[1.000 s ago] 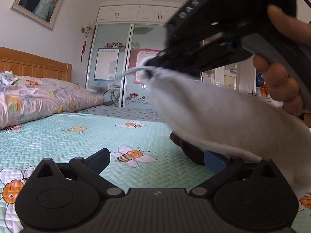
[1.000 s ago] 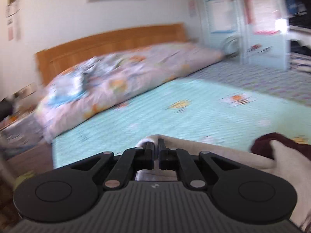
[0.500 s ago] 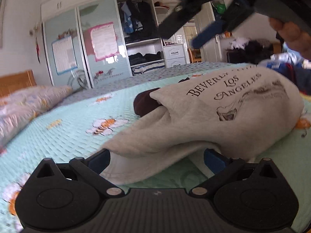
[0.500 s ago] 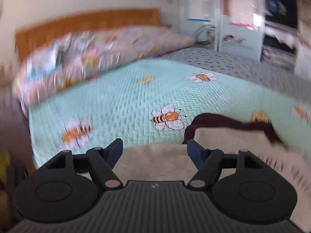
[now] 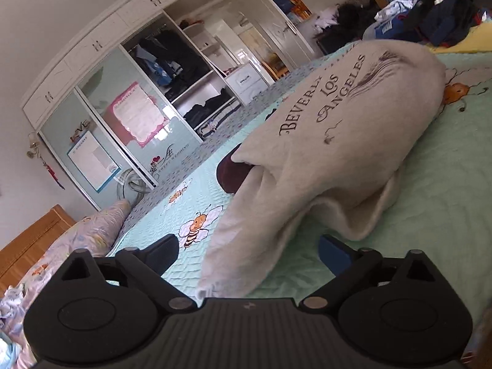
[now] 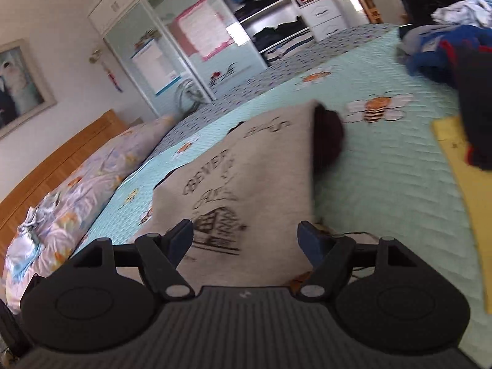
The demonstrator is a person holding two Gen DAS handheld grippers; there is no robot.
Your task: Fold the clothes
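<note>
A folded grey sweatshirt [image 5: 332,153] printed "Beverly Los Angeles" lies on the mint bee-print bedspread [image 5: 446,203]. A dark maroon garment [image 5: 232,175] pokes out from under its far side. My left gripper [image 5: 247,250] is open, its fingers on either side of the sweatshirt's loose near flap, with nothing gripped. In the right wrist view the same sweatshirt [image 6: 246,178] lies just ahead with the maroon garment [image 6: 329,138] beyond it. My right gripper [image 6: 246,236] hangs open over the sweatshirt's near edge.
A pile of dark and blue clothes [image 6: 455,58] sits at the bed's right on a yellow cloth [image 6: 461,166]. A floral duvet [image 6: 83,190] and wooden headboard [image 6: 58,160] lie to the left. A wardrobe [image 5: 172,70] stands behind the bed.
The right gripper opened and let go of the sweatshirt, which dropped folded onto the bed. Both grippers then pulled back and tilted, and the right gripper left the left view.
</note>
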